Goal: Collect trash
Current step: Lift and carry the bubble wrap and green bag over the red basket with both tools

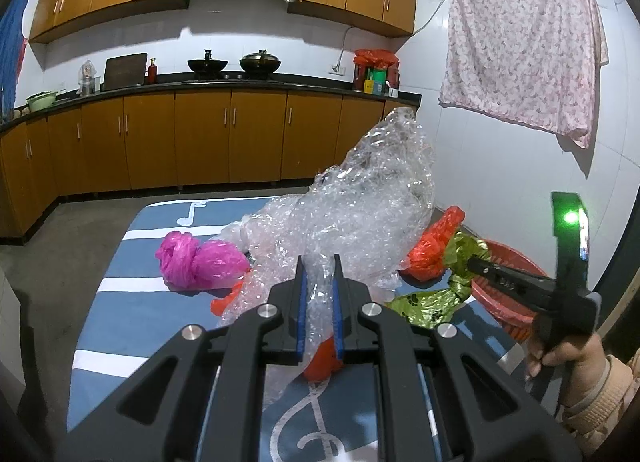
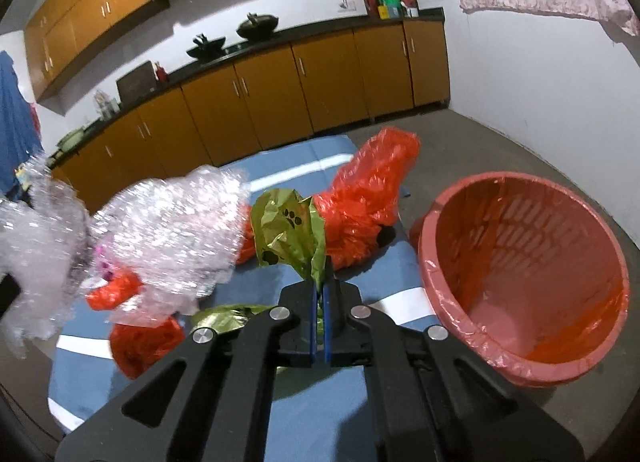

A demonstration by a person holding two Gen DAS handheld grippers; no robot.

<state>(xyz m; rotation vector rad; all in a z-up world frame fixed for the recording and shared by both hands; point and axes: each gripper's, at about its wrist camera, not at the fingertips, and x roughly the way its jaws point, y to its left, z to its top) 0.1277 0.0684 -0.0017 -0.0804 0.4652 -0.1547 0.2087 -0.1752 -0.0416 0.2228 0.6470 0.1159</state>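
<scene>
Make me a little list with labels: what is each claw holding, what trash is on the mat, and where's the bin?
left claw: shut on bubble wrap, lifted off the mat
right claw: shut on green bag with paw prints
mat: blue with white stripes and music notes
trash on mat: pink bag, red bag, smaller red bits
bin: red, lined with a red bag, beside the mat's right edge
bin contents: none visible
</scene>
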